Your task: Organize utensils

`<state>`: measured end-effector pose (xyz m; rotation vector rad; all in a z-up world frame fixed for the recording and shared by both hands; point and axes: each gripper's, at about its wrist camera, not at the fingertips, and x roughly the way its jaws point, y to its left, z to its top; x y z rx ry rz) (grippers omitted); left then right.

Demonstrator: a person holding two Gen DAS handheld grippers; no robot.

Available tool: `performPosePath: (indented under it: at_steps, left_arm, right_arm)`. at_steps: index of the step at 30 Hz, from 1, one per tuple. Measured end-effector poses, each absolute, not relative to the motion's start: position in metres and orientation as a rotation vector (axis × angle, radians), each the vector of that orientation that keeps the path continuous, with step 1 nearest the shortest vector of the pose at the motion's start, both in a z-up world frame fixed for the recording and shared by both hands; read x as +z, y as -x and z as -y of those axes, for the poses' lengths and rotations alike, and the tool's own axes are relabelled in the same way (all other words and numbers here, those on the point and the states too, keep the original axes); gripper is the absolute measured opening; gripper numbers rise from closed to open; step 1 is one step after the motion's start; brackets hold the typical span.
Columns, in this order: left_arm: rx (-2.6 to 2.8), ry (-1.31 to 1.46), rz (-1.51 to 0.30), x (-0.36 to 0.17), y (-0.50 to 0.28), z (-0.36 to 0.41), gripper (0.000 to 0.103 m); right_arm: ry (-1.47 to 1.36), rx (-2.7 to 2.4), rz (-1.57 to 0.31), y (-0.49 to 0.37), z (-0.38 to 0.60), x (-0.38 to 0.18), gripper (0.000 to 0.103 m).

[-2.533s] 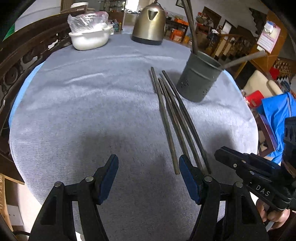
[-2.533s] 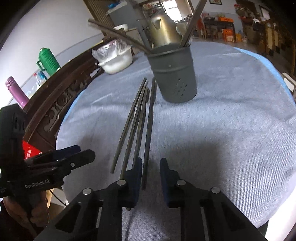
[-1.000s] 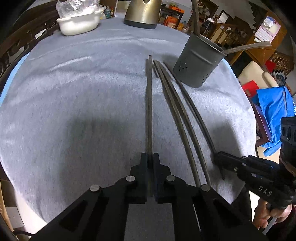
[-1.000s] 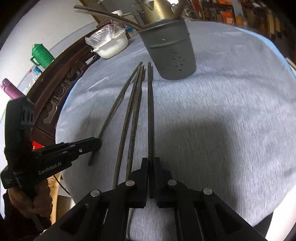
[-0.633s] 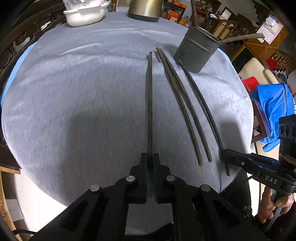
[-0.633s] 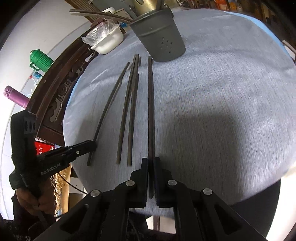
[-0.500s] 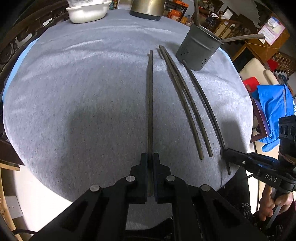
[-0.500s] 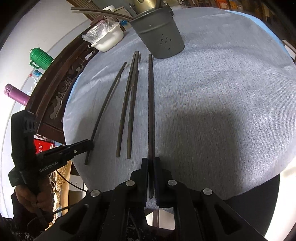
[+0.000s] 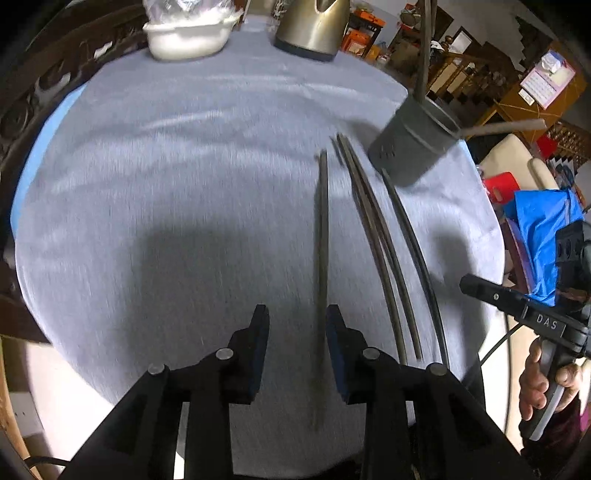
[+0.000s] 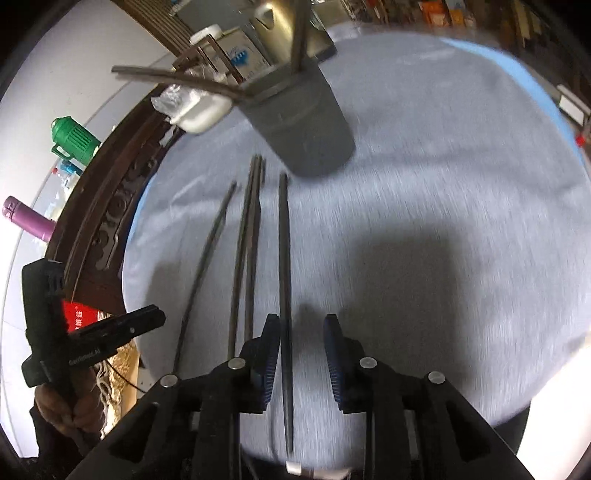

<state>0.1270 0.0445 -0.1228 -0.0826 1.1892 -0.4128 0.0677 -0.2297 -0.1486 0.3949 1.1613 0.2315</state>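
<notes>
My left gripper (image 9: 295, 321) has its jaws opening; a dark chopstick (image 9: 323, 240) runs between them, close to the right finger, with no pinch on it. My right gripper (image 10: 301, 328) is opening too, with another chopstick (image 10: 283, 258) loose beside its left finger. Two more chopsticks (image 9: 376, 240) lie side by side on the grey cloth. A grey perforated holder (image 9: 410, 147) stands beyond the sticks' far tips, with utensils (image 9: 506, 127) poking out of it. The right gripper (image 9: 517, 306) shows at the left view's right edge. The left gripper (image 10: 122, 325) shows at the right view's left edge.
A round table under a grey cloth (image 9: 166, 184) has a white bowl with a plastic bag (image 9: 188, 33) and a metal kettle (image 9: 314, 26) at its far side. Carved dark wood (image 9: 29, 103) rims the left. A green flask (image 10: 74, 142) and a purple bottle (image 10: 26, 218) stand beyond.
Both grippers were shut on a chopstick each; their jaws have now parted and the sticks sit loose between the fingers. Both views have shifted towards the holder and are blurred.
</notes>
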Motion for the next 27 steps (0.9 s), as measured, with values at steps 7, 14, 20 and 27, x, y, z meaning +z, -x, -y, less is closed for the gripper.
performPosePath:
  at_steps: [7,14,20,27]
  left_arm:
    - [-0.451,0.07,-1.193,-0.122,-0.178,-0.018,0.032]
    - [-0.483,0.066,-1.229,-0.134,-0.212,0.007,0.032]
    - [-0.505,0.051,-1.252,-0.146,-0.221,0.02,0.013]
    - [-0.492,0.057,-1.229,-0.148,-0.218,0.012,0.007]
  right_arm:
    - [-0.311,0.236,-1.108,-0.123,0.208,-0.152,0.028]
    - [-0.243,0.21,-1.121,-0.148,0.186,-0.169,0.026]
    - [-0.201,0.2,-1.149,-0.153,0.176,-0.18,0.009]
    - [-0.197,0.207,-1.155,-0.137,0.187,-0.177,0.008]
